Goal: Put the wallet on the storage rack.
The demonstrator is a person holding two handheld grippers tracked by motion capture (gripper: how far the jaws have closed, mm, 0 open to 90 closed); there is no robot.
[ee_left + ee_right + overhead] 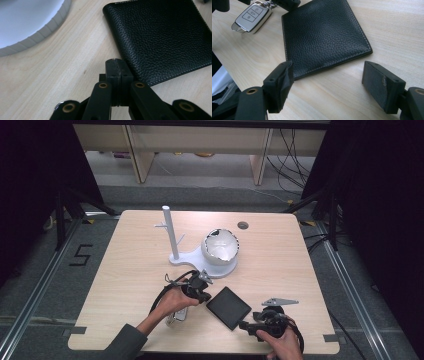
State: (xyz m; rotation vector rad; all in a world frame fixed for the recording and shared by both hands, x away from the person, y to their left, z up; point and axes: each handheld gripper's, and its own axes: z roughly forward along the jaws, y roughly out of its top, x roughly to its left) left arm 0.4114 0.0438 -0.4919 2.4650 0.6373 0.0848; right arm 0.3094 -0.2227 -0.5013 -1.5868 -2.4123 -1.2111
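1. My left hand-held gripper [202,282] sits near the middle of the tabletop [125,270], and its jaws are pressed together with nothing between them, as the left gripper view shows.
2. Its closed tip rests just beside the near-left edge of the black leather wallet [228,307]; I cannot tell whether it touches the leather.
3. My right hand-held gripper [245,324] is spread wide, its two jaws standing well apart with bare wood between them.
4. In the right gripper view the wallet [324,35] lies flat just ahead of those spread jaws, one corner pointing between them, pale stitching along its edges.
5. A silver car key fob [252,16] lies on the wood beyond the wallet's far-left corner in that view; from above, the fob [177,316] is partly under my left hand [175,301].
6. A white stand [172,240] with an upright post and small pegs sits farther back, its flat base carrying a white bowl [220,247] with a jagged rim.
7. The rounded ribbed edge of that white base [32,22] appears close to my left jaws.
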